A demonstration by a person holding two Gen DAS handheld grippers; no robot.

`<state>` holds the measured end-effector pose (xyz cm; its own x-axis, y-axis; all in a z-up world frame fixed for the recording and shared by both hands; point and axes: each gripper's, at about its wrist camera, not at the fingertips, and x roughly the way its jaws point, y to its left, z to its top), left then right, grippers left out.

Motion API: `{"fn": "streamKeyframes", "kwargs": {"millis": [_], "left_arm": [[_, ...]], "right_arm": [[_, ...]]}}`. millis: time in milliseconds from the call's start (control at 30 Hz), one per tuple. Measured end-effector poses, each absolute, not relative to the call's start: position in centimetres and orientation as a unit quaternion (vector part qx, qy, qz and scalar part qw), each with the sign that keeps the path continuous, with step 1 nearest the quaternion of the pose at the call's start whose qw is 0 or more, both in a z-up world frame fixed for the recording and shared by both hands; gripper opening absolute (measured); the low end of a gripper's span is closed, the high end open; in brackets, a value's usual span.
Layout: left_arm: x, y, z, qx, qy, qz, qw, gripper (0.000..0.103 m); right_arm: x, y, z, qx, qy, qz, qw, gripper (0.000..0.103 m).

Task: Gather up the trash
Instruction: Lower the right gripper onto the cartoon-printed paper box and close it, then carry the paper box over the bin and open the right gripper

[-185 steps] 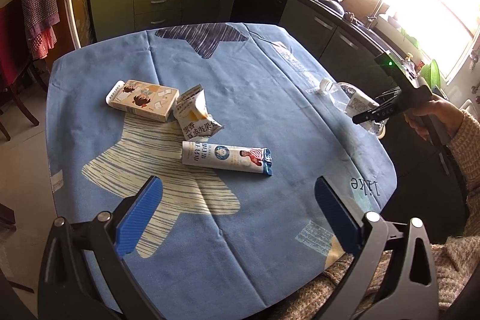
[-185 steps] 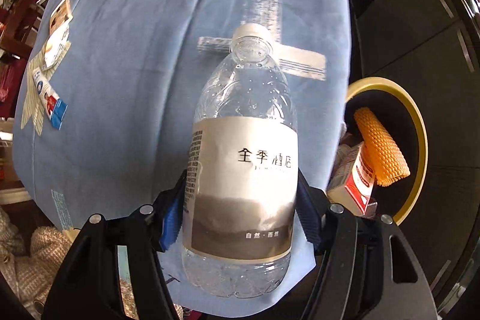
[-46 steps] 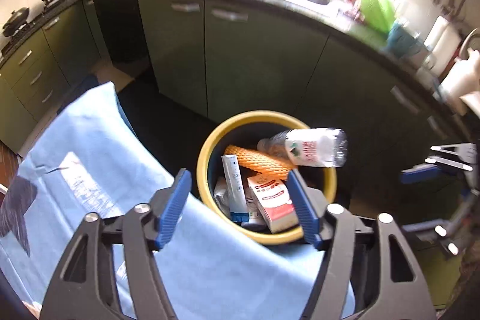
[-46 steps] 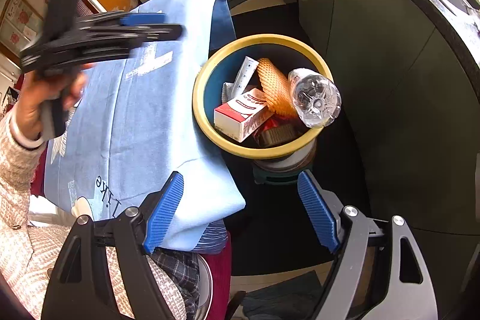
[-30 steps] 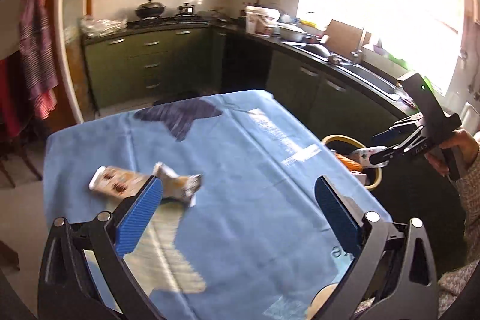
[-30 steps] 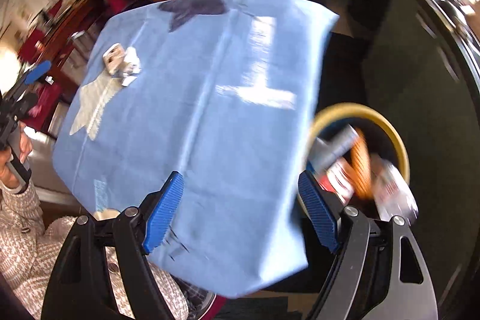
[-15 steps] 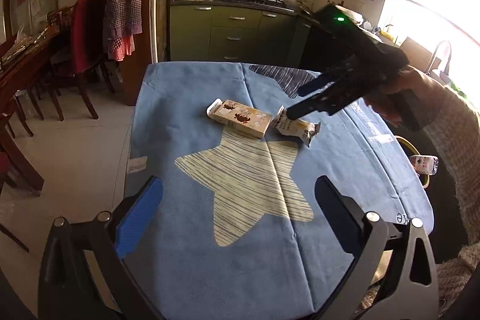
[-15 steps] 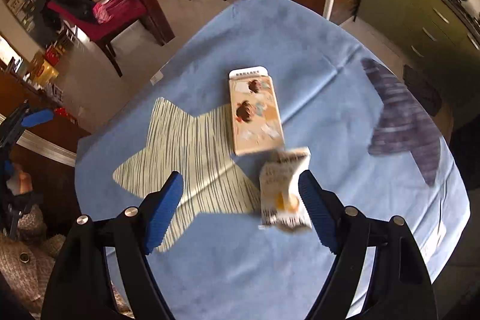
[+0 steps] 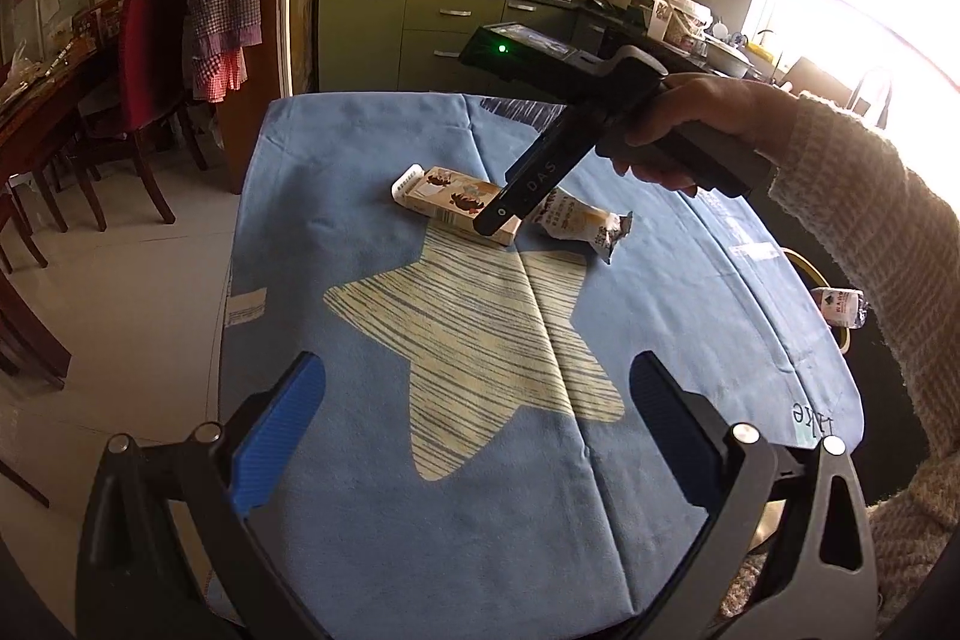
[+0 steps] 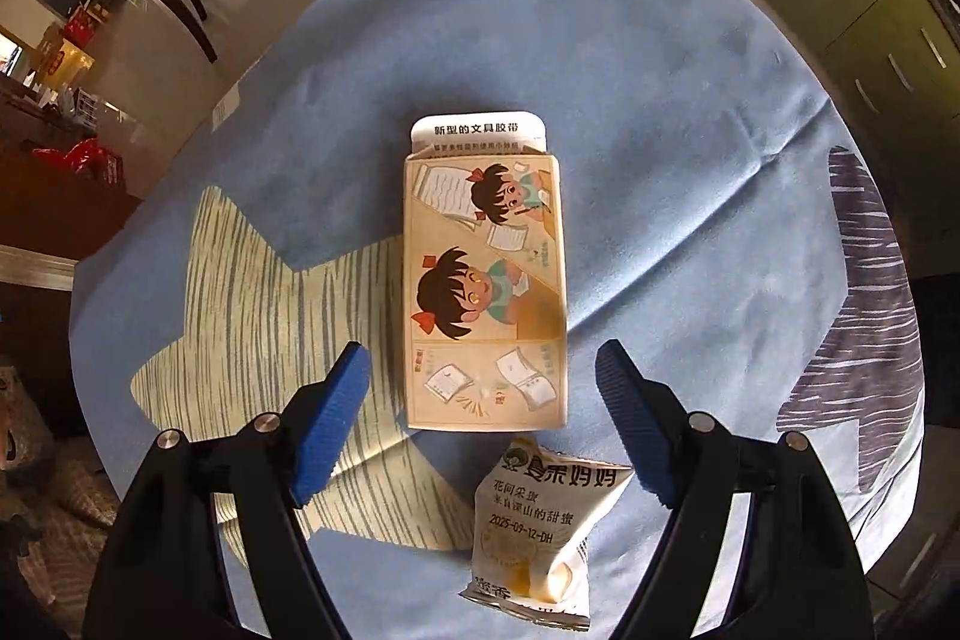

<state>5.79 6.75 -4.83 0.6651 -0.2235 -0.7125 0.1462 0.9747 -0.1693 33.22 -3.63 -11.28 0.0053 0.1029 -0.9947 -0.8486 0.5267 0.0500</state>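
Since half a second ago the right gripper (image 10: 483,412) has dropped closer to the box (image 10: 485,274), which now fills the middle of its view, with the snack packet (image 10: 540,520) slid down between its arms.

The step in hand looks like the approach to the next piece of trash. Nearest the right camera, the packet lies just short of the box's near end, close to it or touching. The blue pads (image 10: 333,421) stand wide apart with nothing between them, straddling that end from above. The box lies flat on the blue cloth (image 10: 660,100), half on the striped star print, its white flap pointing away.

The next move likely calls for lowering until the pads flank the box's long sides, then closing; the packet sits close enough to be caught or nudged.

In the left view, the left gripper (image 9: 474,436) hangs back, gaping and empty, well short of the box (image 9: 456,203). The right hand (image 9: 696,133) holds its tool pitched steeply down over the box. Farther right, past the table edge, a bottle (image 9: 840,307) lies across the yellow bin rim (image 9: 807,263).
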Motion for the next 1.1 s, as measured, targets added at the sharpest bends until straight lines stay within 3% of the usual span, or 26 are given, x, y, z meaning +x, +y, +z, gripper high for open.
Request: {"fn": "streamKeyframes", "kwargs": {"millis": [500,567,1100], "left_arm": [[6.0,6.2,-5.5,-0.051,0.406,-0.109,0.906,0.097],[6.0,6.2,-5.6,-0.051,0.406,-0.108,0.906,0.097],[6.2,4.8,-6.3,-0.034,0.422,-0.105,0.900,0.097]], "right_arm": [[32.0,-3.4,-12.6,-0.328,0.596,0.371,0.632,0.065],[32.1,-3.4,-12.5,-0.326,0.593,0.364,0.640,0.057],[31.7,-5.4,-10.5,-0.212,0.590,0.354,0.694,0.056]]}}
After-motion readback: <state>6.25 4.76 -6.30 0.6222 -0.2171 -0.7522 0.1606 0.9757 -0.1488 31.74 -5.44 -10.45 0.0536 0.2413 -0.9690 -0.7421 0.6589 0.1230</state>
